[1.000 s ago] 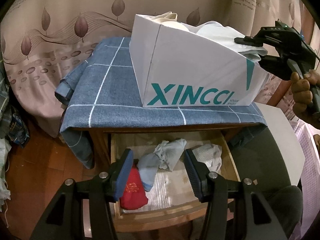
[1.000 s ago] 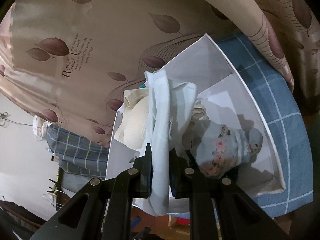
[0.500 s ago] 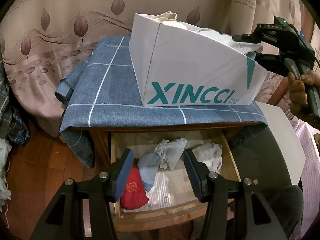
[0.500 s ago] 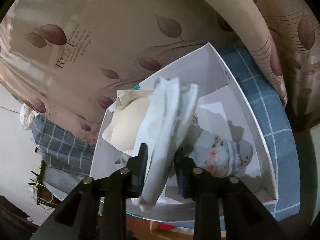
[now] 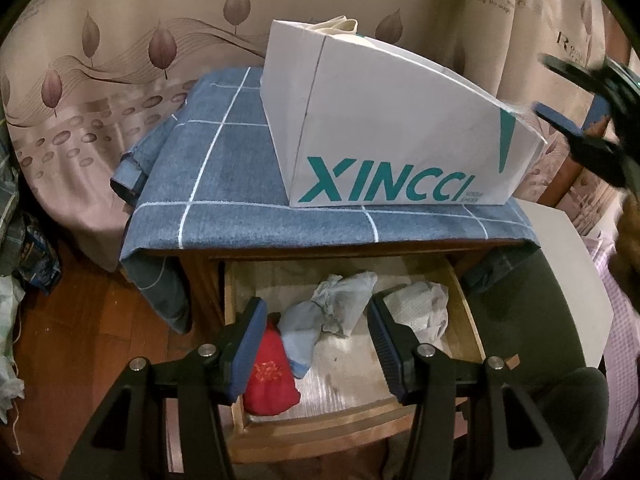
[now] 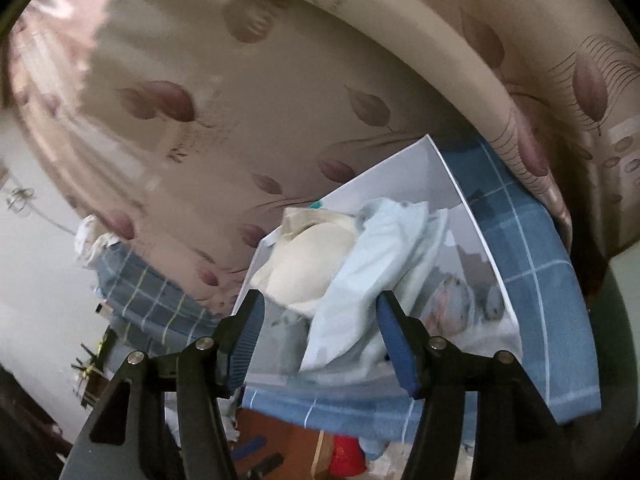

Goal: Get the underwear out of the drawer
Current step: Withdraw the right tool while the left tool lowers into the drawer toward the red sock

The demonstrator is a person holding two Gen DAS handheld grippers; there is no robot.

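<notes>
The open wooden drawer (image 5: 466,300) holds a red piece (image 5: 270,376), a grey-blue piece (image 5: 324,316) and a white piece (image 5: 420,306) of underwear. My left gripper (image 5: 318,334) hovers open and empty above them. A white XINCCI box (image 5: 384,128) stands on the blue checked cloth (image 5: 224,184) above the drawer. My right gripper (image 6: 320,328) is open just above the box (image 6: 404,168); a pale blue piece (image 6: 360,288) lies loose in it beside a cream one (image 6: 308,264) and a floral one (image 6: 452,300). The right gripper shows blurred in the left wrist view (image 5: 576,116).
A leaf-patterned curtain (image 5: 120,60) hangs behind the nightstand. A white board (image 5: 568,272) and a dark cushion (image 5: 520,320) lie right of the drawer. Bags (image 5: 24,256) sit on the wooden floor at the left.
My right gripper has opened and let go of the pale blue piece, which now lies in the box, and has pulled back to the right. The left gripper has not moved.
</notes>
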